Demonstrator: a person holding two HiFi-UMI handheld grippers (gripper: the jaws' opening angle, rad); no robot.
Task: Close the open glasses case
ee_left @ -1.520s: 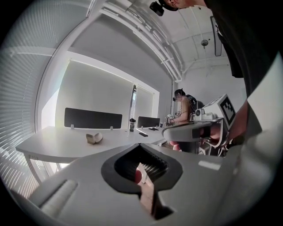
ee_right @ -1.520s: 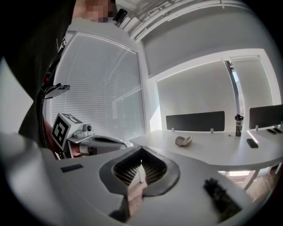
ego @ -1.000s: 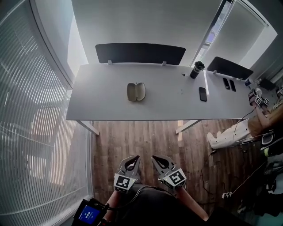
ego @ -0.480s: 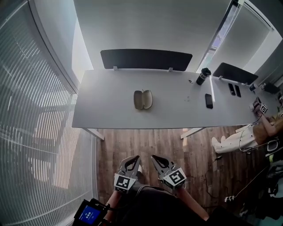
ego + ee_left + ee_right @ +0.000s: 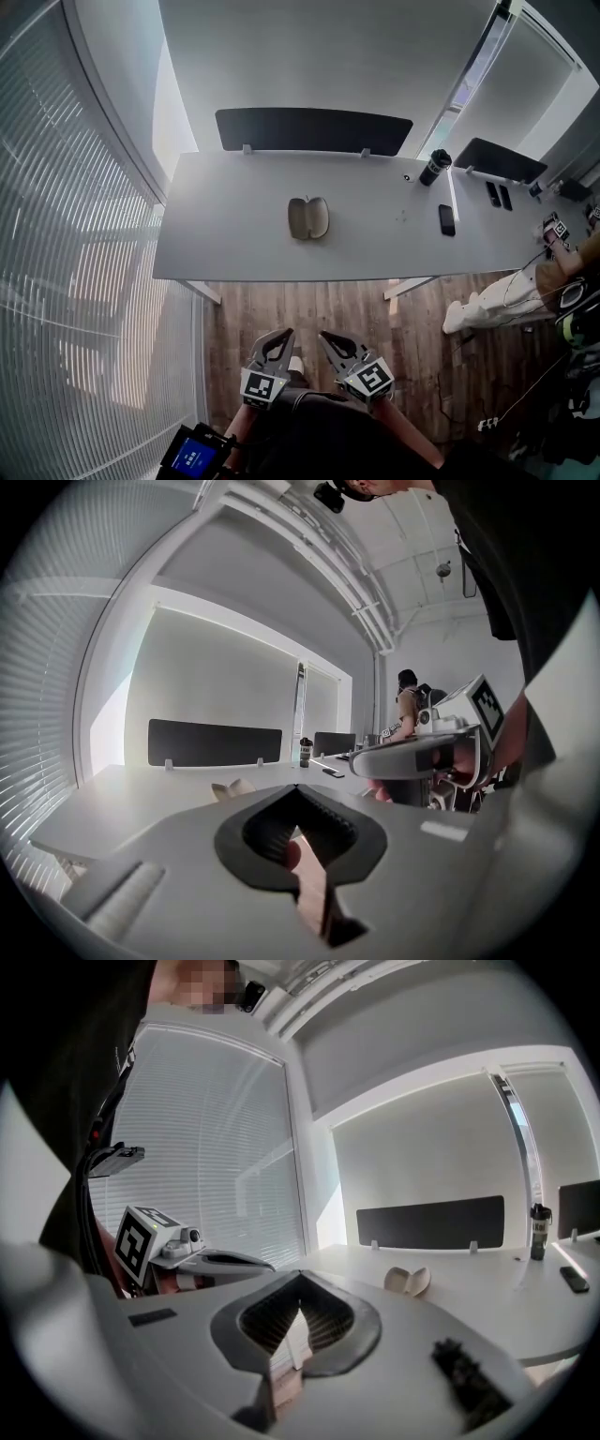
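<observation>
The open glasses case (image 5: 308,217), beige with both halves spread, lies near the middle of the long white table (image 5: 225,244). It also shows small in the left gripper view, case (image 5: 232,787), and in the right gripper view, case (image 5: 408,1281). Both grippers are held close to my body, far short of the table, over the wooden floor. My left gripper (image 5: 281,335) (image 5: 298,787) is shut, its tips meeting on nothing. My right gripper (image 5: 326,337) (image 5: 300,1275) is likewise shut and empty.
A black divider screen (image 5: 314,129) stands along the table's far edge. A dark bottle (image 5: 434,167) and a phone (image 5: 446,219) sit at the table's right end. Window blinds (image 5: 66,234) fill the left. A person (image 5: 562,253) sits at the right.
The table and case have slid lower and rightward in the head view and look slightly nearer. Both grippers stay shut in the same place near my body.
</observation>
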